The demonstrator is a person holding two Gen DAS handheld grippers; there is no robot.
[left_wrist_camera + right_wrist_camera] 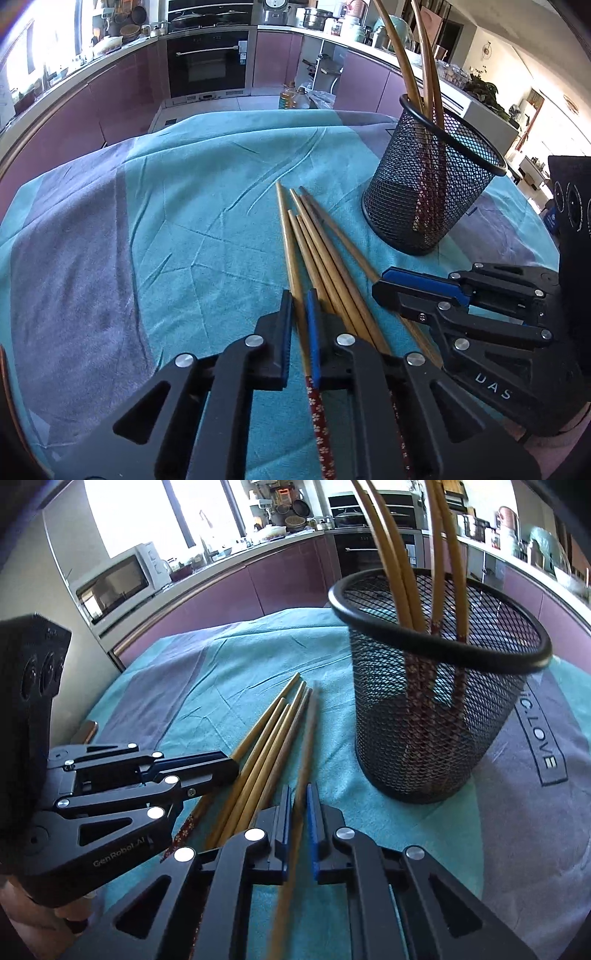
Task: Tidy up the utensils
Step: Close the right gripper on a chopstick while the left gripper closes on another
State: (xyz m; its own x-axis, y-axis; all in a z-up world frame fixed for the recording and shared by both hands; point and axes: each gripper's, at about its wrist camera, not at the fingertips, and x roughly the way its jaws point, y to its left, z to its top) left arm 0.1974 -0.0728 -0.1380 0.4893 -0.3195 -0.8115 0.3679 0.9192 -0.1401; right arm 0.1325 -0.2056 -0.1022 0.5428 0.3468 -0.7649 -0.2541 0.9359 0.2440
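Lettering first: "GenRobot.AI" is printed in white on the body of the left gripper [225, 766] as seen from the right wrist view, and "DAS" can be read on the body of the right gripper [384, 282] in the left wrist view. On the grey part of the teal tablecloth [184, 192] a boxed strip of text ending in "LOVE" is stitched, just right of the black mesh holder [436, 716]; the letters before it are partly cut off and can't be made out.

Chopsticks [317, 243] are laid in a loose bundle on the cloth, just left of the holder, tips fanned away from the cameras. They're plain light wood for most of their length, with dark red handles dotted with small white flowers at the near end. A few more of the same kind are stood upright in the holder, leaning against its rim, patterned ends down.

The left gripper's blue pads are clamped on the leftmost chopstick [291, 258] of the bundle. The right gripper's pads are likewise pressed onto the rightmost chopstick [308, 746], which looks a bit blurred.
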